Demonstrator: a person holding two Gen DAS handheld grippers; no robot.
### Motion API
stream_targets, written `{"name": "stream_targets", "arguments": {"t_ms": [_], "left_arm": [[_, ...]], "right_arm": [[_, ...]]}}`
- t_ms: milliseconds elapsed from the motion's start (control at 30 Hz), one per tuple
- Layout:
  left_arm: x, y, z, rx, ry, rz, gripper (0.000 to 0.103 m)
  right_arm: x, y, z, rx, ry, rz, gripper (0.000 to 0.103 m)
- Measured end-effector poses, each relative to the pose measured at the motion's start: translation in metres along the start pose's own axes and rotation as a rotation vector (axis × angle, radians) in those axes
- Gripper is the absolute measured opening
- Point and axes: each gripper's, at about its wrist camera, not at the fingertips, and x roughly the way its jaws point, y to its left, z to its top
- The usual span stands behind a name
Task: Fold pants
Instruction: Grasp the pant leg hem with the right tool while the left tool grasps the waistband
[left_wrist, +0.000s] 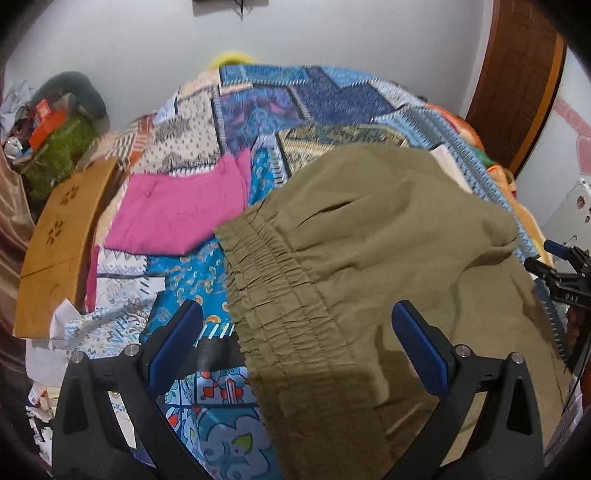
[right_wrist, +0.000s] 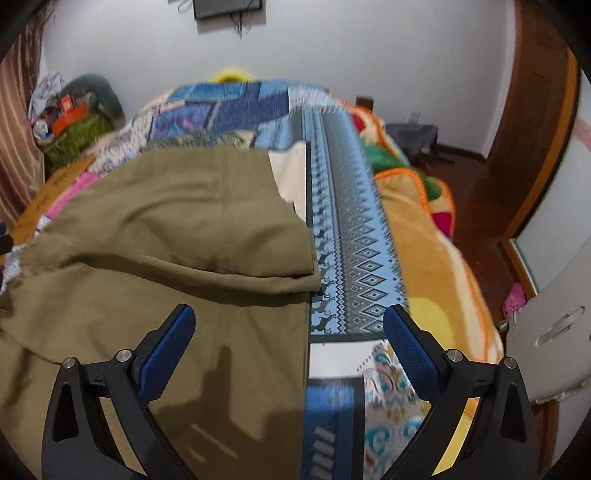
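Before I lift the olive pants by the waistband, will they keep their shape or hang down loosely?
The olive pants will probably droop: the cloth already lies in soft wrinkles and one layer is folded over another. The gathered elastic waistband looks thicker, so it may give a firmer hold. The fabric seems light and likely to slide on the patterned quilt if pushed. Both claws are open.

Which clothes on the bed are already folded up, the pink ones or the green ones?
The pink garment is the neatly folded one, lying flat beside the wooden board. The olive pants are bigger, only partly folded, with the stretchy waistband showing.
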Motion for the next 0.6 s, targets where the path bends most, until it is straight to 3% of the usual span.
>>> {"name": "stream_targets", "arguments": {"t_ms": [67, 133, 267, 333, 433, 600], "left_arm": [[0.010, 0.002, 0.000, -0.003, 0.025, -0.014, 0.097], [0.019, 0.003, 0.000, -0.003, 0.063, -0.033, 0.083], [0.027, 0.005, -0.002, -0.027, 0.088, -0.080, 0.077], [0.027, 0.006, -0.003, -0.026, 0.084, -0.090, 0.073], [0.027, 0.011, -0.003, -0.025, 0.079, -0.120, 0.058], [0.032, 0.022, 0.000, -0.004, 0.055, -0.119, 0.055]], "right_arm": [[0.011, -0.003, 0.001, -0.006, 0.035, 0.017, 0.090], [0.025, -0.006, 0.004, 0.000, 0.060, 0.046, 0.082], [0.047, -0.011, 0.005, 0.002, 0.109, 0.081, 0.059], [0.050, -0.010, 0.003, -0.015, 0.111, 0.066, 0.055], [0.047, -0.004, 0.000, -0.041, 0.101, 0.084, 0.032], [0.045, -0.001, -0.007, -0.059, 0.092, 0.049, 0.028]]}}
